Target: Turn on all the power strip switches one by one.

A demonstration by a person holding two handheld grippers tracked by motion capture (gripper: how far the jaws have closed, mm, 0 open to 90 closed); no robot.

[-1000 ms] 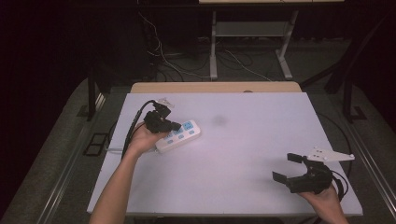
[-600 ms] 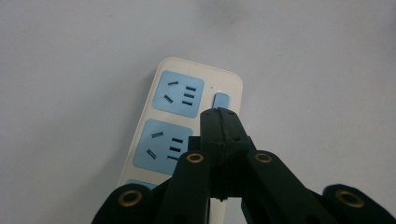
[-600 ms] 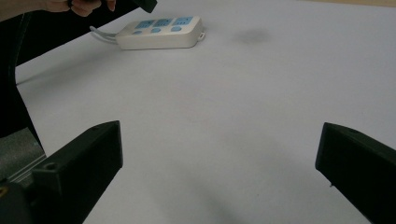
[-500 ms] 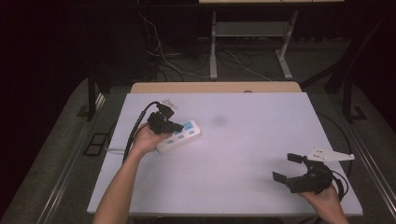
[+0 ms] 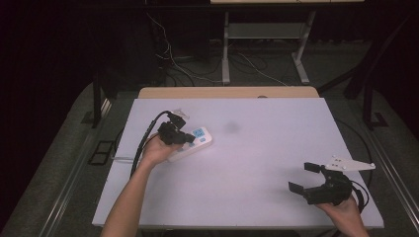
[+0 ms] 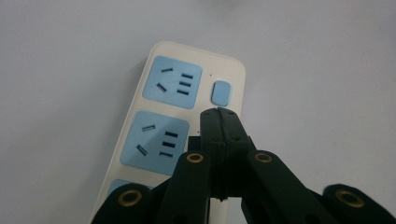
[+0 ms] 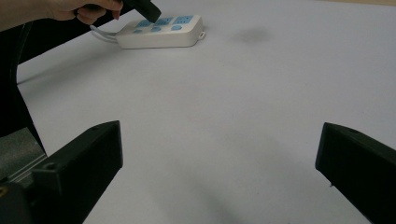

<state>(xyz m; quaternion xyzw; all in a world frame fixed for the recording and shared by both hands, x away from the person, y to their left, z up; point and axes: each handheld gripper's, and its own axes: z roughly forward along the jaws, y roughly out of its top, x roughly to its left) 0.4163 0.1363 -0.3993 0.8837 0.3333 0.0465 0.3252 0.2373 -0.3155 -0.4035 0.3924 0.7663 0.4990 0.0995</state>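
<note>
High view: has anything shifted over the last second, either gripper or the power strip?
Nothing has visibly changed. The left gripper, jaws shut, is still poised over the power strip beside its blue switch. The right gripper still rests open at the table's near right corner.

left gripper (image 6: 218, 114) jaws shut, right gripper (image 5: 305, 178) jaws apparently wide apart
</note>
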